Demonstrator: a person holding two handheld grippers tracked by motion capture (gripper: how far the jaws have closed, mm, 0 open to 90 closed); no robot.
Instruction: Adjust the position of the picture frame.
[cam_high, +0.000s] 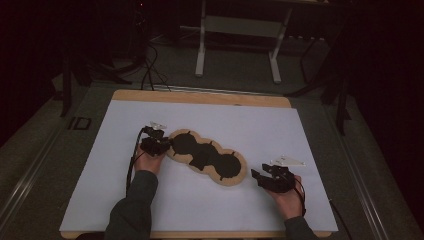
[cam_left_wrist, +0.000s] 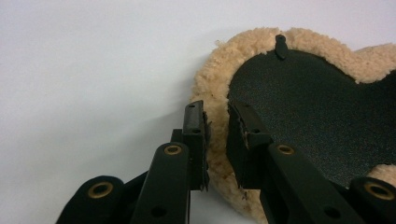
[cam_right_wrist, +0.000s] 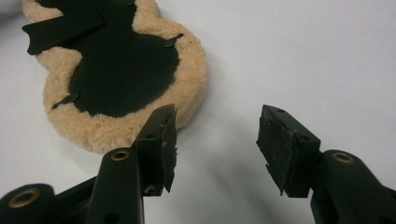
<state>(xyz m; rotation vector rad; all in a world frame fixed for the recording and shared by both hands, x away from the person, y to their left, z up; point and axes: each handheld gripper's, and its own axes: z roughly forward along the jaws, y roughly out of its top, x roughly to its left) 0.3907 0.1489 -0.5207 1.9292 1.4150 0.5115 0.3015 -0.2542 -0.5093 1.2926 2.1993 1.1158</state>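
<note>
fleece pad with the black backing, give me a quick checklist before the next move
1. Left gripper at the fleece pad edge: ok, its jaws straddle the tan rim at the pad's left end.
2. Left pads pressing the fleece: cannot tell, a sliver of fleece lies between them.
3. Right gripper free: ok, jaws wide open with nothing between, just short of the pad's right end.
4. Pad flat on the white sheet: ok.
5. Black tabs at the rim lying flat: ok where visible.
</note>
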